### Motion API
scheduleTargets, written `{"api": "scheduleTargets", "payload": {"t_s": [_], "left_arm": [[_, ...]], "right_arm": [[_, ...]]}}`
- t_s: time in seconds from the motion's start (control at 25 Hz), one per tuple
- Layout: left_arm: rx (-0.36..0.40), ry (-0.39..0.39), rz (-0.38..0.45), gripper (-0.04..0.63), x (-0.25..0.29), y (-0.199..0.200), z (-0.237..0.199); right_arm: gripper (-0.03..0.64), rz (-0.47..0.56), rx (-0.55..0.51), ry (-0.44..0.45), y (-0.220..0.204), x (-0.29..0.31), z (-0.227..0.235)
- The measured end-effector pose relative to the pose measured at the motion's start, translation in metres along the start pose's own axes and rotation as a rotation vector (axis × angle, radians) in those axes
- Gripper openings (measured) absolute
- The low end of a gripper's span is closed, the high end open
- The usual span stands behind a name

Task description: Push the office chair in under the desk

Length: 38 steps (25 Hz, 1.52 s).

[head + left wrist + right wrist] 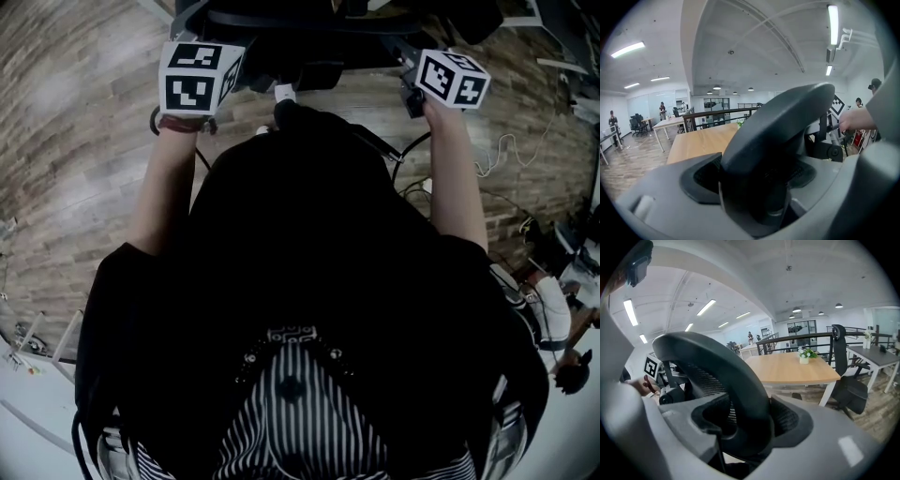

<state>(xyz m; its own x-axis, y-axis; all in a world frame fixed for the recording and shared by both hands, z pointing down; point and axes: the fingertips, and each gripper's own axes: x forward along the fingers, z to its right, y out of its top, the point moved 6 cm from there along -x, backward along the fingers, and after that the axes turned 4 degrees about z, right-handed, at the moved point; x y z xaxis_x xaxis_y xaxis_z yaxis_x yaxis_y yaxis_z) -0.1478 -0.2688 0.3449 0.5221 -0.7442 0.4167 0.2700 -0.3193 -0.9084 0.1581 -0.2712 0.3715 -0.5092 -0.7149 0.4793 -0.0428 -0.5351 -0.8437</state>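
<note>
The left gripper point(761, 185) is clamped on the office chair point(780, 119), its 2 smooth pale-grey plastic jaws and their dark ribbed pads pressing either side of a thick, rounded, matte charcoal bar of the chair's upper frame. The right gripper point(743, 427) grasps the same frame further along, where the bar arches in a wide curve with black open mesh stretched behind it. The chair stands between the person and the desk point(792, 369), whose flat top of light, warm wood on white legs lies just beyond the frame in both gripper views; whether the seat is under it cannot be told. Only the head view shows the floor point(75, 141) of grey-brown wood-grain planks, the person's black shirt point(309, 262) and both bare forearms reaching forward to the 2 white marker cubes point(199, 77) with black squares, with the chair as a dark mass at the top edge. Only the right gripper view shows a small potted plant point(804, 355) on the desk and a second black chair point(846, 380) at its far end. The left gripper view alone shows the person's right hand point(855, 119) at the other side of the frame.
</note>
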Motion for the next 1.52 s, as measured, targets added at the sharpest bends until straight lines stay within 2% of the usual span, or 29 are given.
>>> {"api": "scheduleTargets", "payload": {"t_s": [0.52, 1.0, 1.52], "left_arm": [[-0.026, 0.006, -0.008, 0.374, 0.057, 0.022, -0.054], [-0.049, 0.014, 0.017, 0.379, 0.072, 0.025, -0.064], [-0.074, 0.049, -0.002, 0.387, 0.132, 0.056, -0.101]], "right_arm": [[0.268, -0.037, -0.004, 0.024, 0.043, 0.062, 0.032], [0.268, -0.031, -0.012, 0.043, 0.055, 0.079, 0.043], [0.265, -0.054, -0.017, 0.073, 0.099, 0.127, 0.086]]}}
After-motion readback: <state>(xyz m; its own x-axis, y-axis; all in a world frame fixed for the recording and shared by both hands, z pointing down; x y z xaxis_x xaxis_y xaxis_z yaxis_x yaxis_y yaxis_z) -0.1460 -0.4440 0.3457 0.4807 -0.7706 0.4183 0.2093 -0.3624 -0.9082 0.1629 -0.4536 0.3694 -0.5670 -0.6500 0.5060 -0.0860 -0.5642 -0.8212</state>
